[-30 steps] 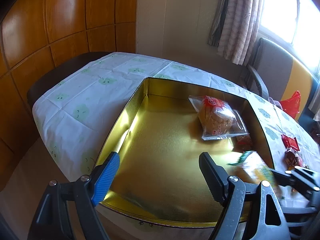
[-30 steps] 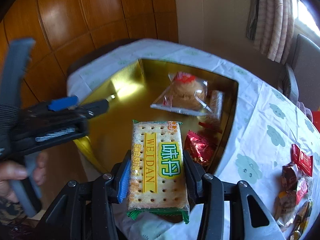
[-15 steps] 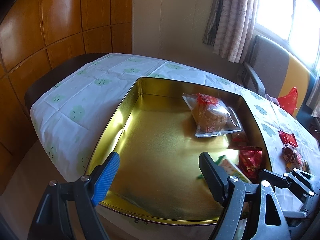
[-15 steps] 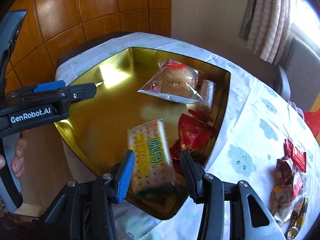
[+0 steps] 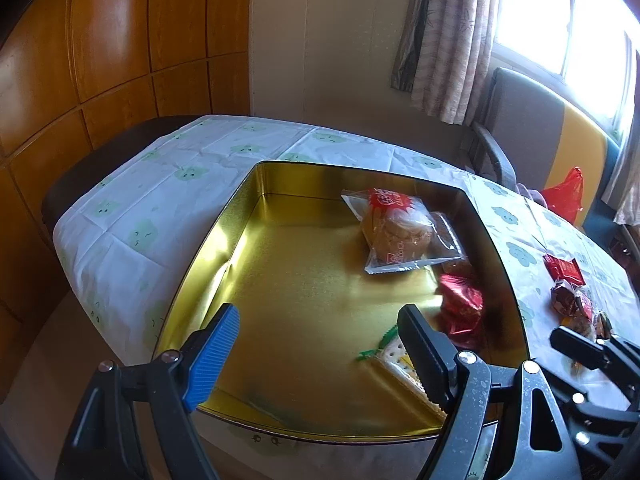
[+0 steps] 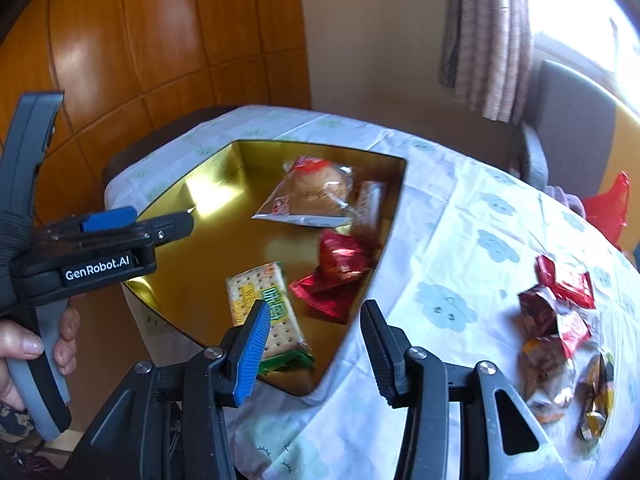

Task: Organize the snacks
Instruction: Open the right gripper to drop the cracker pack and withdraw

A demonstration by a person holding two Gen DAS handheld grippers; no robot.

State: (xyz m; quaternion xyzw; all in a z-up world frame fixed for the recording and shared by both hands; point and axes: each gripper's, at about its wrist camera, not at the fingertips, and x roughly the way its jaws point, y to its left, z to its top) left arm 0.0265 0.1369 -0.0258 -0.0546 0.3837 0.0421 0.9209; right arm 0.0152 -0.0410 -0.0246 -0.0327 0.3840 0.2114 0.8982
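Observation:
A gold tin [image 5: 224,240] [image 6: 160,208] sits on the clothed table. In it lie a bagged pastry [image 5: 396,232] [image 6: 312,196], a red packet [image 5: 460,308] [image 6: 340,272] and a cracker pack [image 6: 264,308] [image 5: 394,358], near the front right corner. My right gripper [image 6: 316,344] is open and empty, above the tin's near corner, just back from the cracker pack. My left gripper [image 5: 320,352] is open and empty, hovering over the tin's front edge. It shows at the left of the right wrist view [image 6: 132,224].
Several loose wrapped snacks [image 6: 560,320] [image 5: 568,288] lie on the tablecloth [image 6: 448,248] right of the tin. A chair [image 5: 532,128] and a red bag [image 5: 564,200] stand beyond the table's far right. Wood panelling lines the left wall.
My right gripper opened and dropped the cracker pack into the tin, then drew back and up. The left gripper stayed open and nearly still.

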